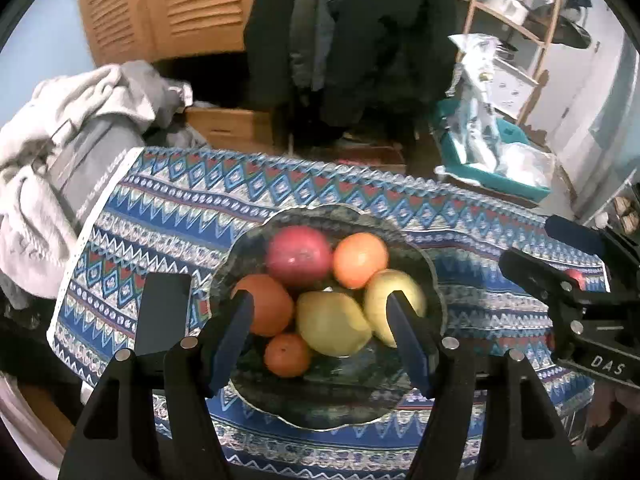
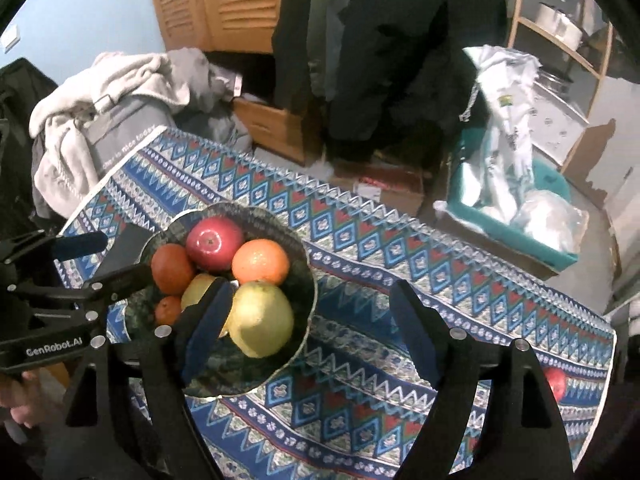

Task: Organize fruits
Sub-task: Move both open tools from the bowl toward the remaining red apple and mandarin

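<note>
Your bowl (image 1: pixel 434 276) on the cloth (image 1: pixel 160 208) holds six fruits: a red apple (image 1: pixel 298 256), oranges and yellow ones. Another apple (image 2: pixel 556 382) lies apart at the cloth's edge. Your left gripper (image 1: pixel 322 338) and right gripper (image 2: pixel 310 330) are both spread, holding nothing.

Both views showing soft, even indoor light, cool white balance, source direction unclear. Fisheye bending straight lines hard toward edges; black vignette eating all four corners. Overall softness plus compression smear; tablecloth (image 1: pixel 168 216) pattern blurring at far edge. Glare blowing out white bags (image 2: pixel 508 92) at right of frame. Small highlight sitting on red apple (image 2: pixel 214 242). Dark coats (image 1: pixel 360 32) at top centre crushing to black, no detail.
</note>
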